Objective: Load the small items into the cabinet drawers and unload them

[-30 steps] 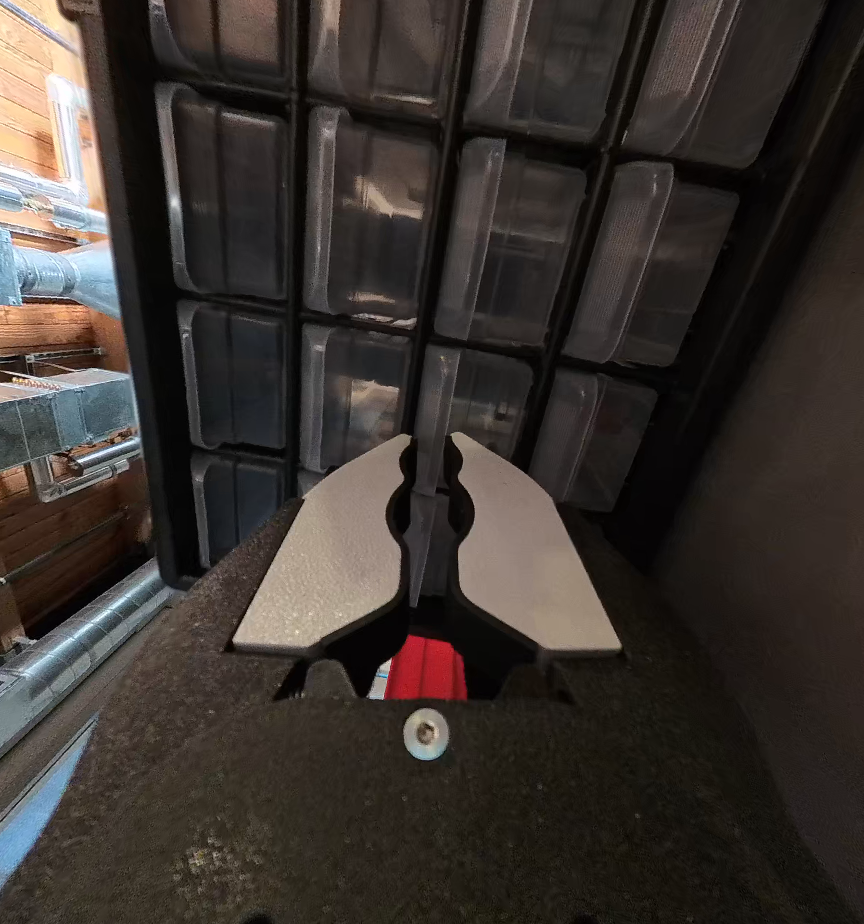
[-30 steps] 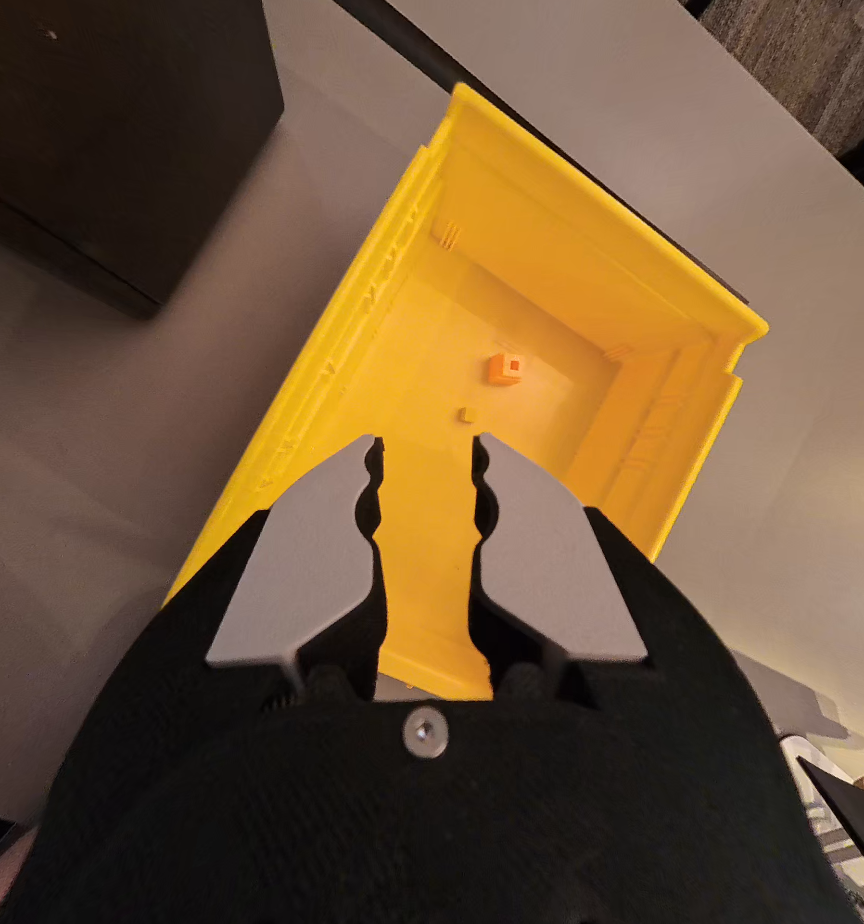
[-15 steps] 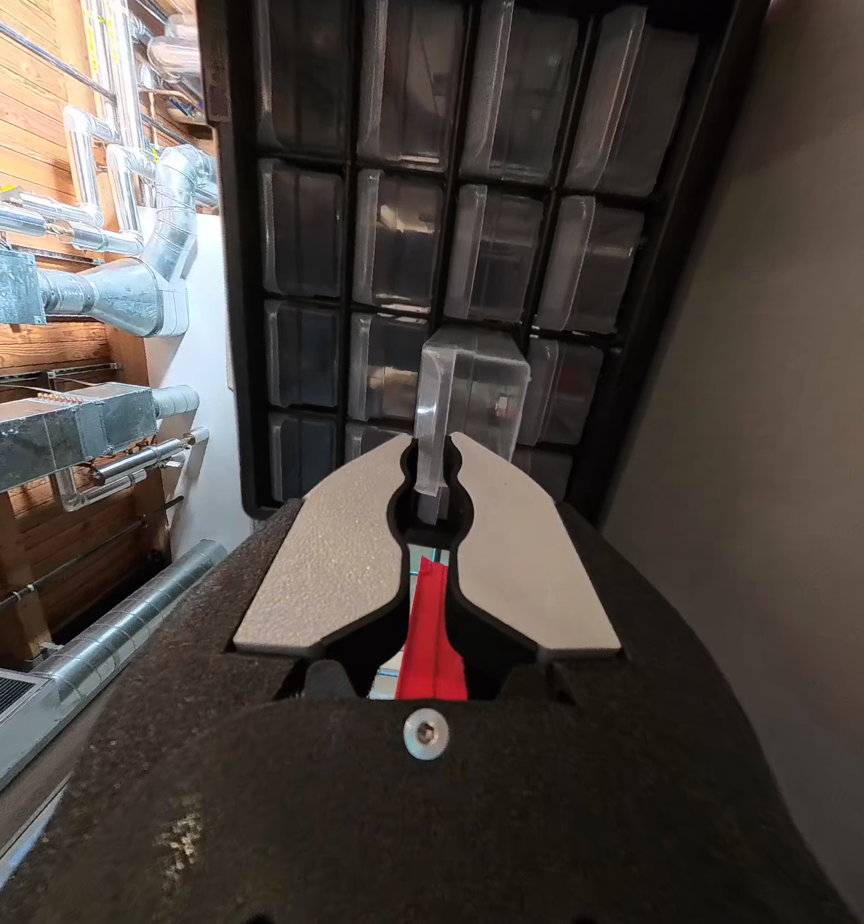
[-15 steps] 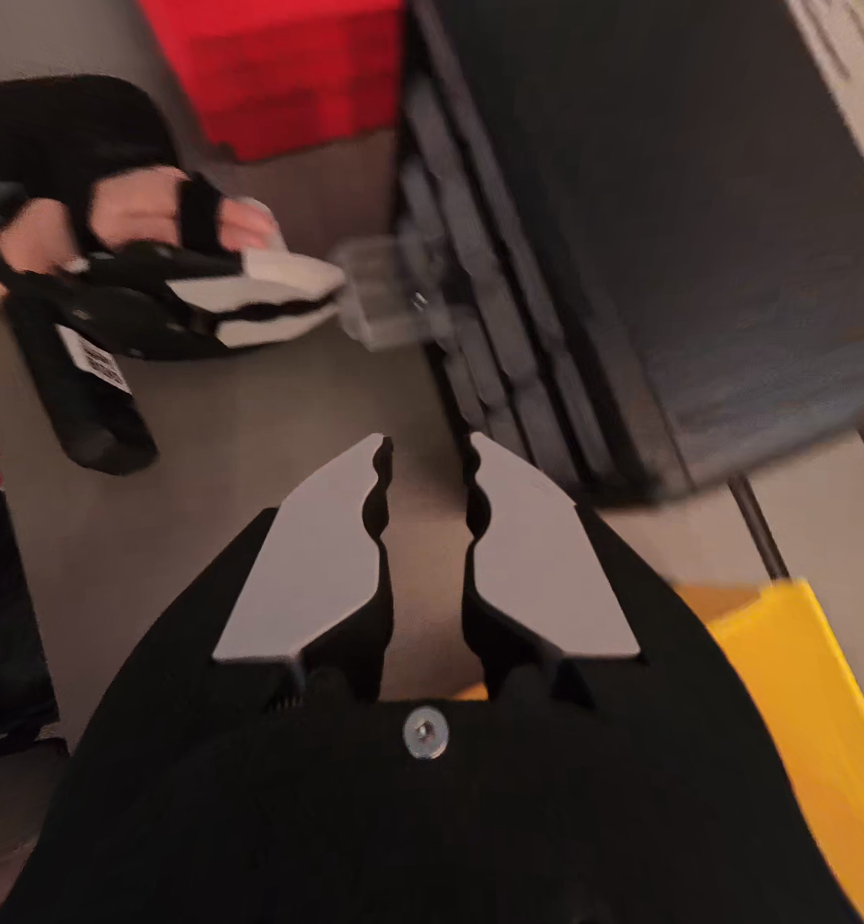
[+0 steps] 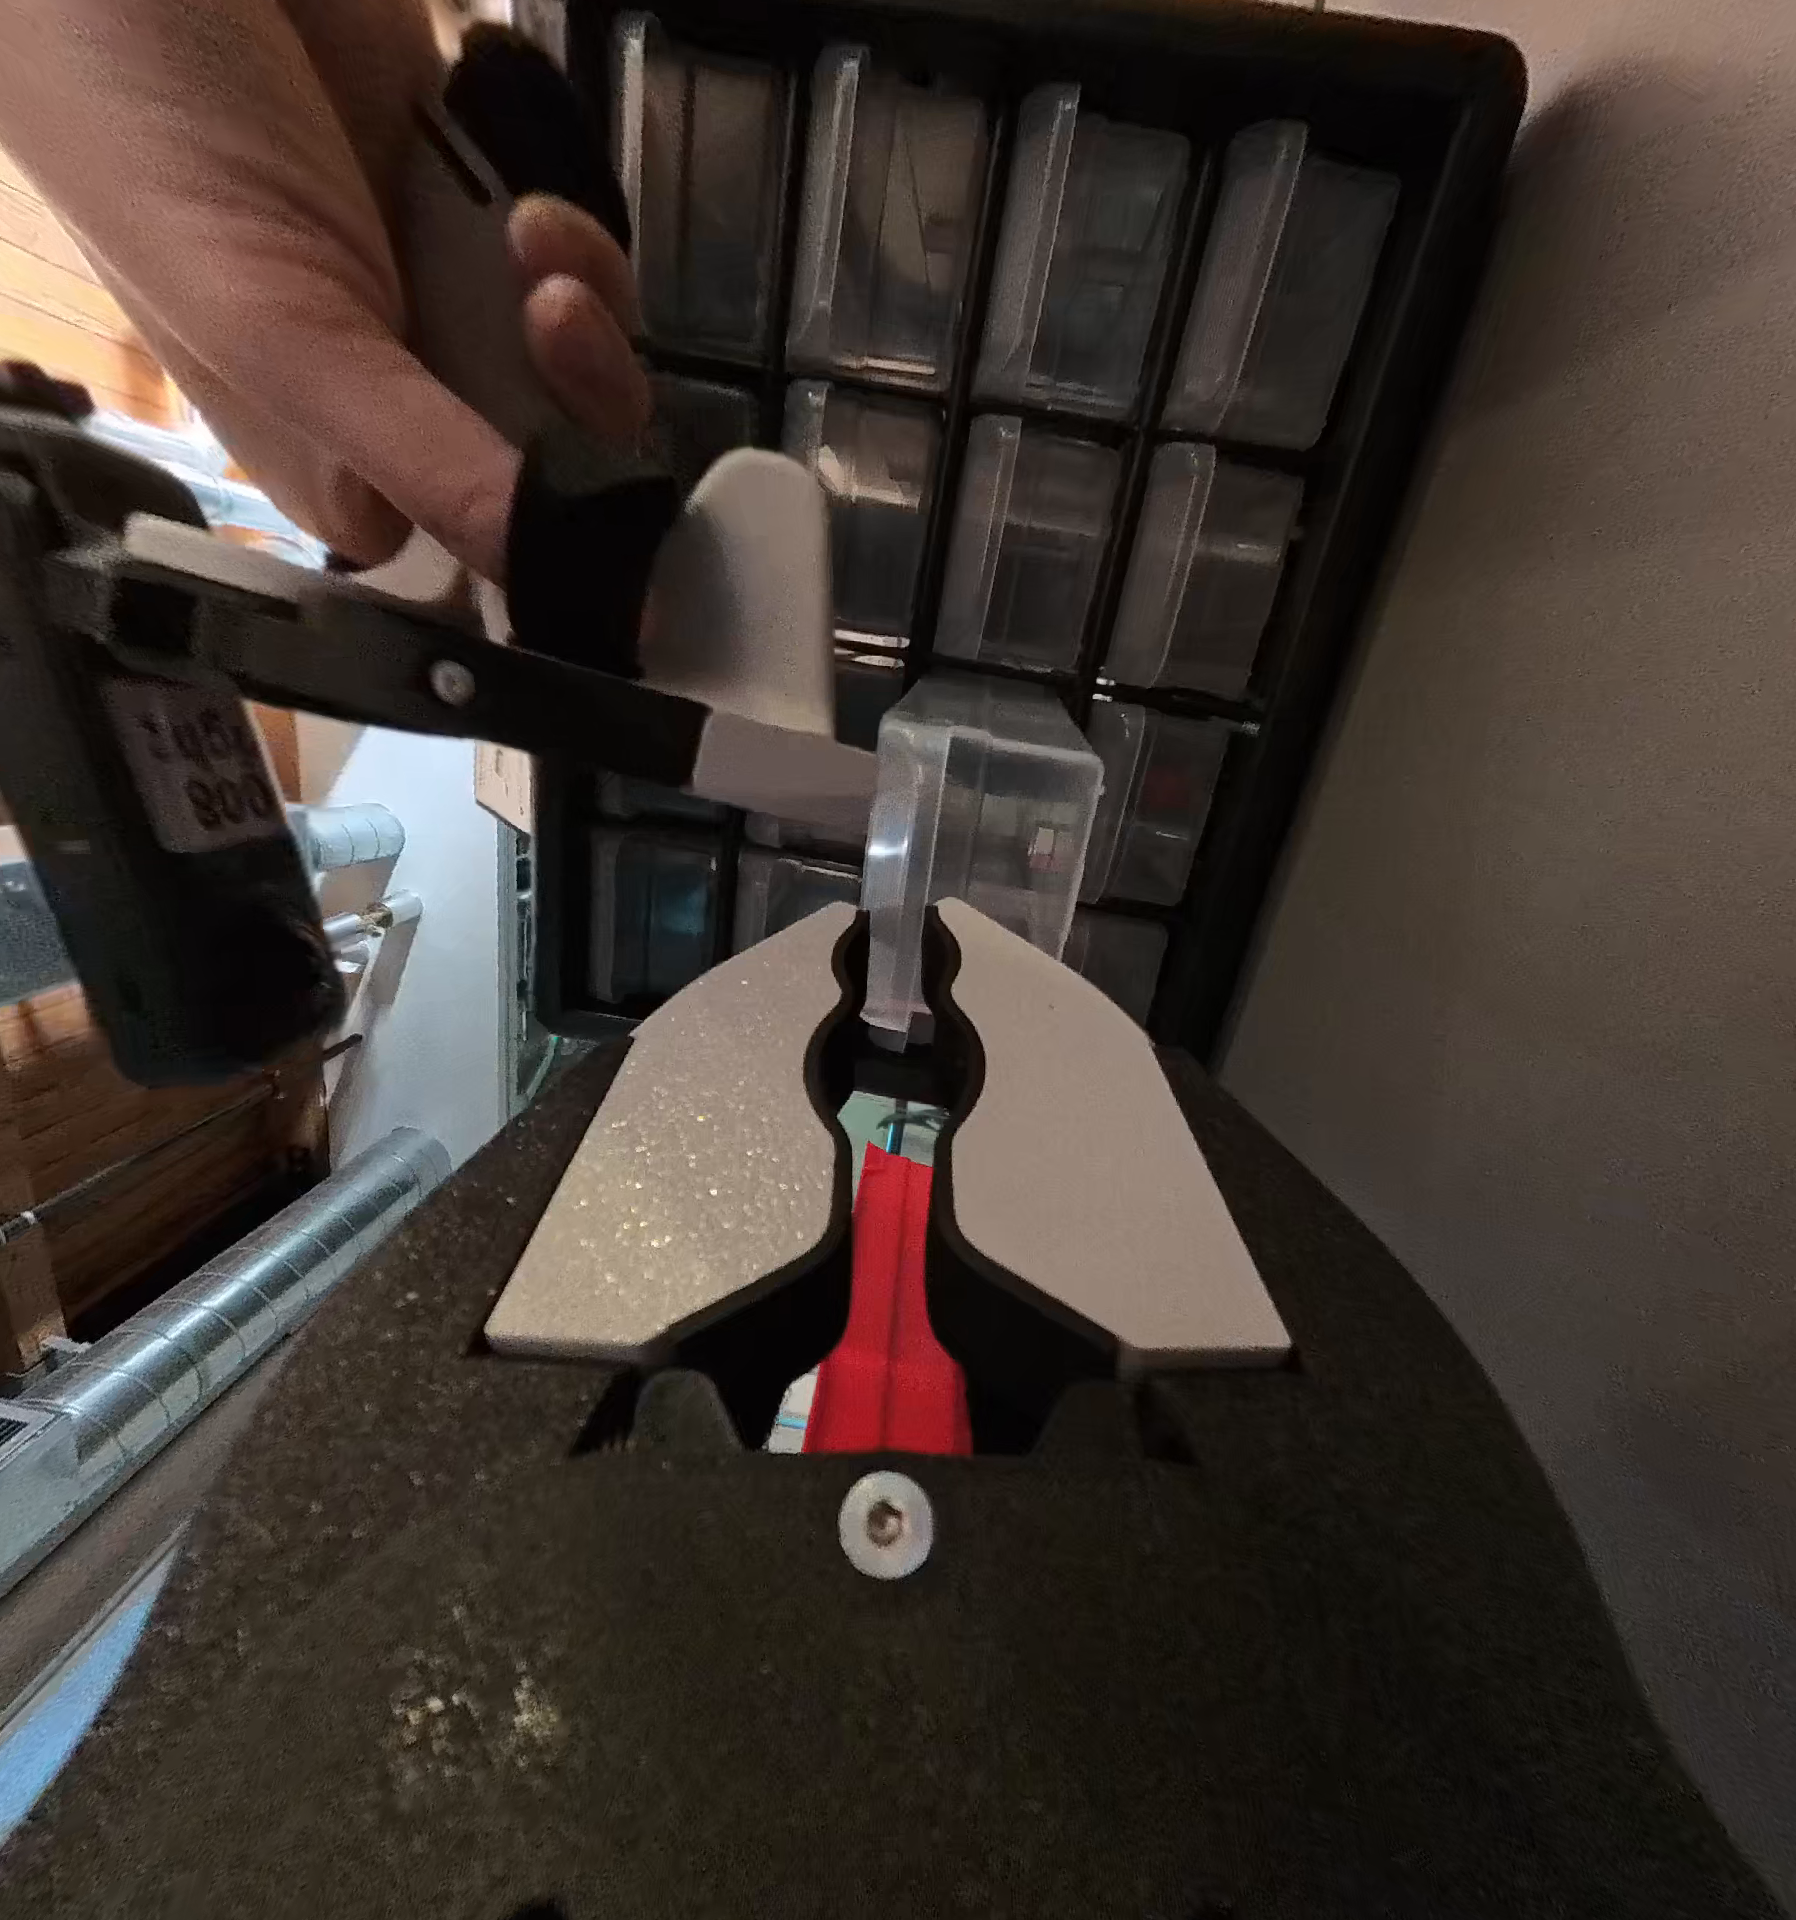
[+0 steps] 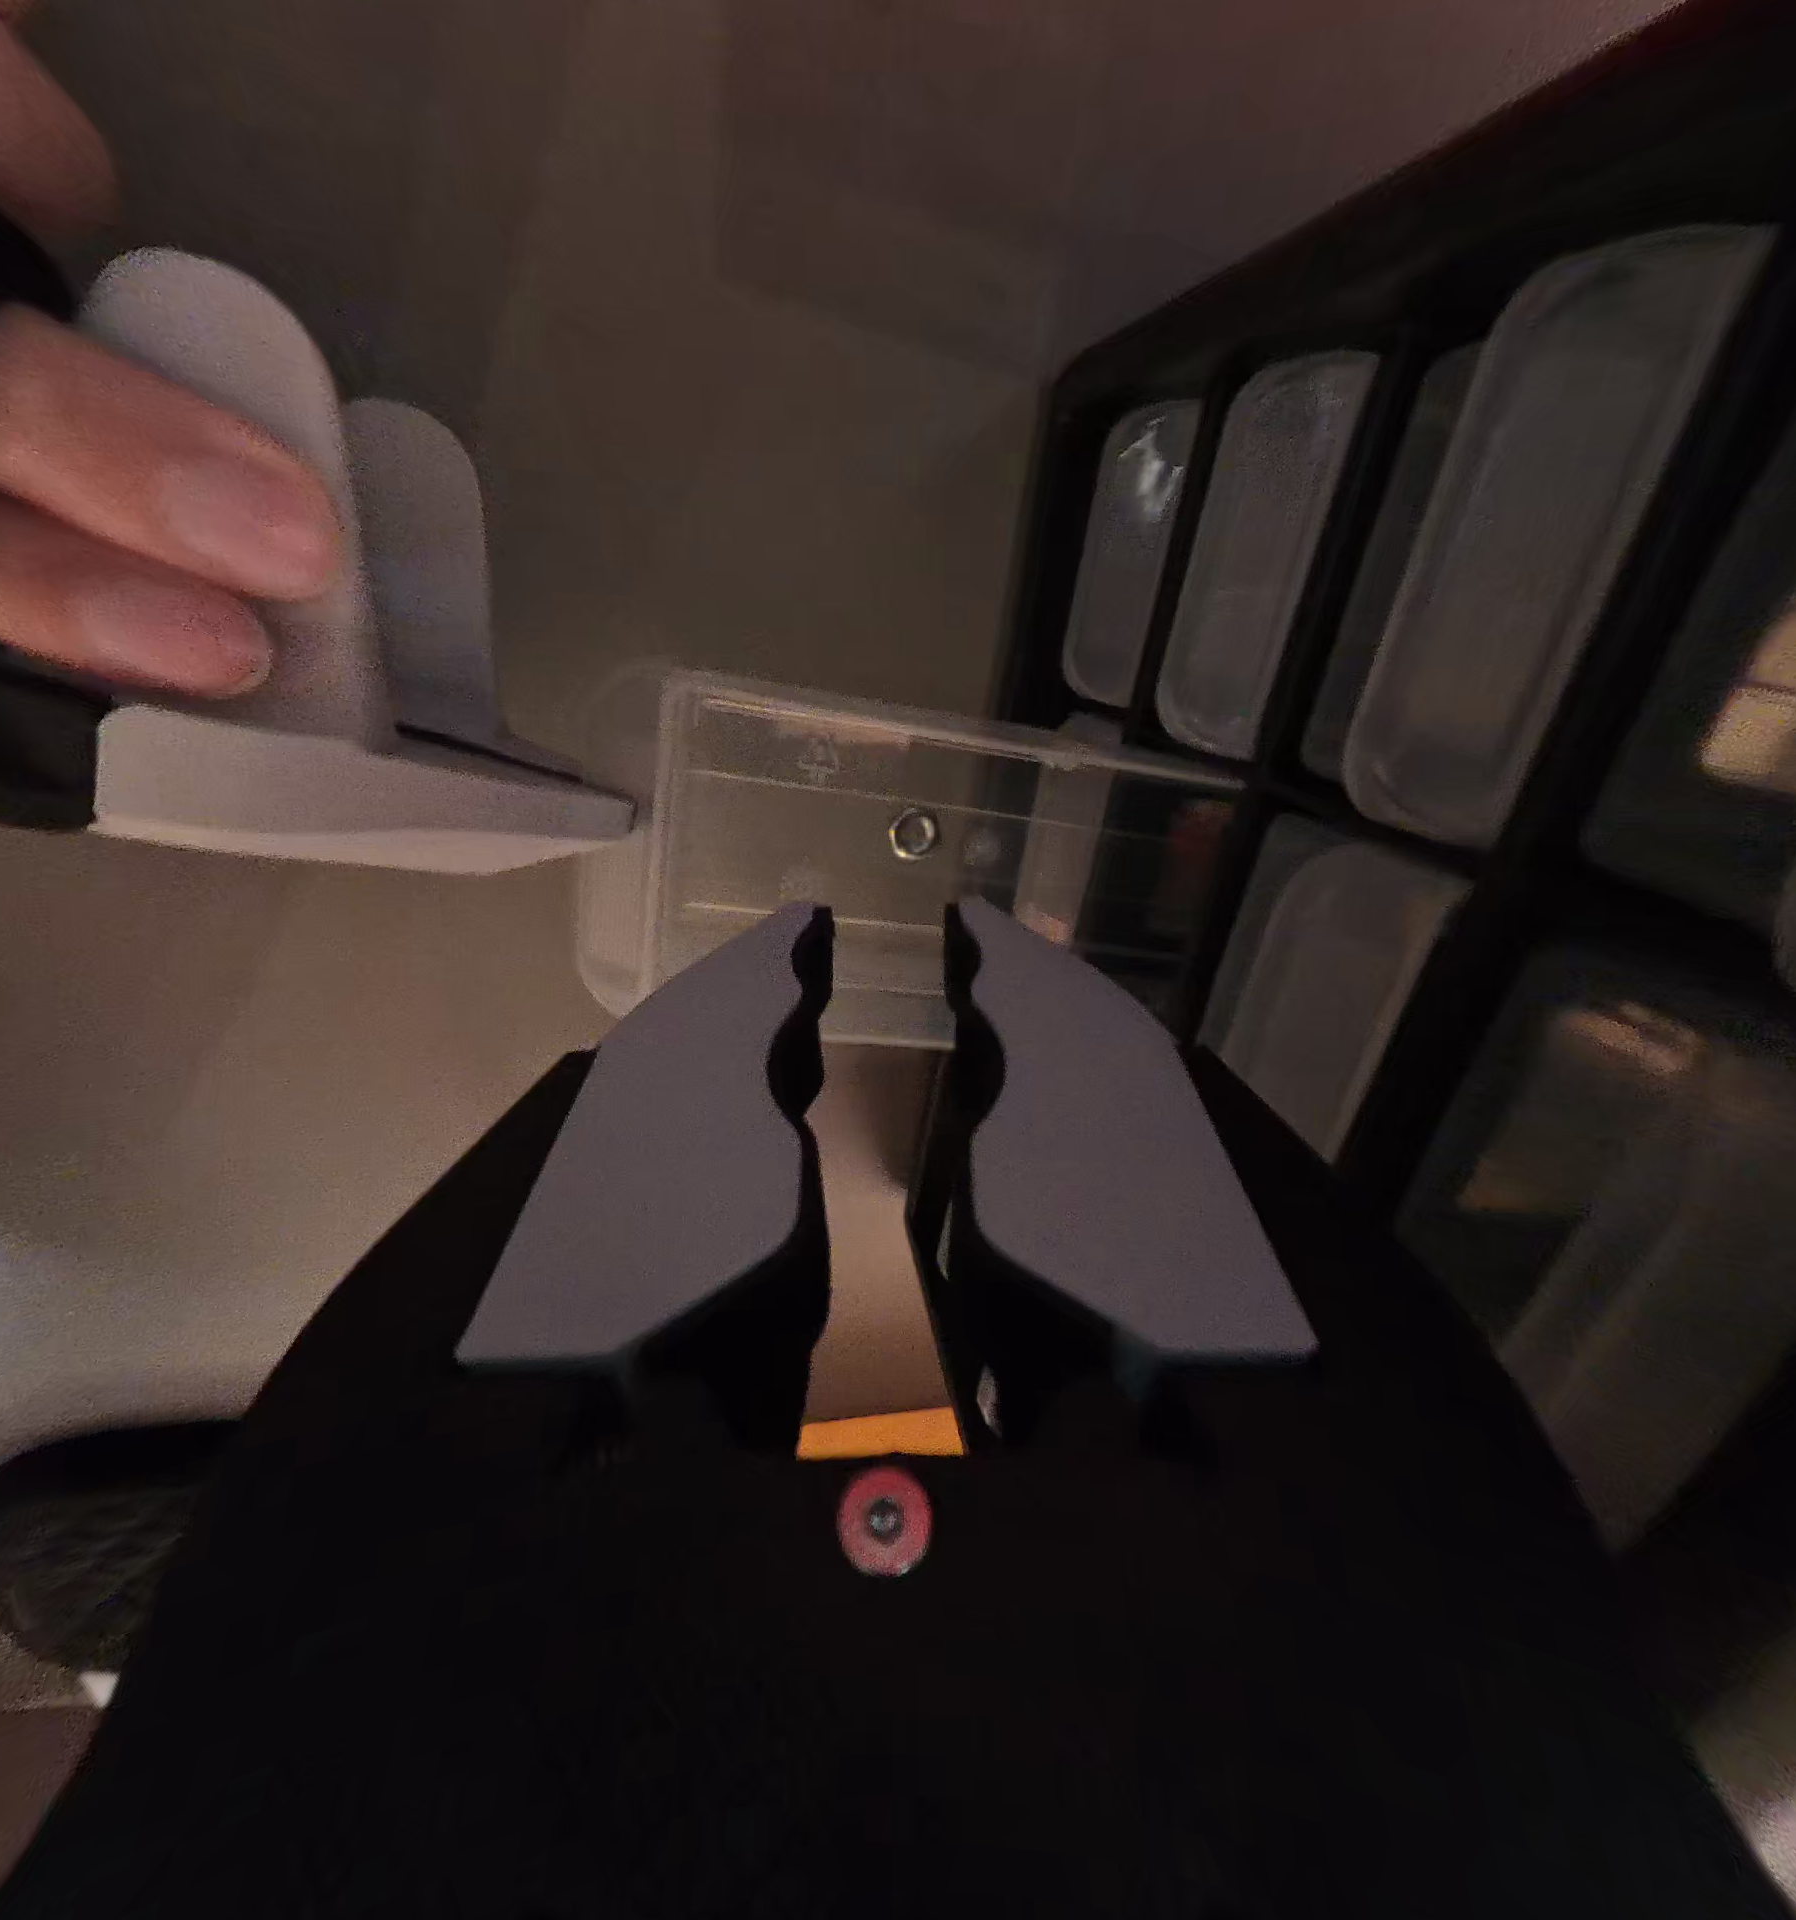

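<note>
Left gripper (image 5: 896, 925) clamped on front tab of clear drawer (image 5: 987, 805), drawer pulled partway out of black cabinet (image 5: 1393, 623), frame centre. Right gripper (image 6: 889, 920) part open, empty, tips just below drawer wall. Small metal nut (image 6: 913, 834) inside drawer. Red bin (image 5: 899, 1340) visible between left fingers, lower centre.
</note>
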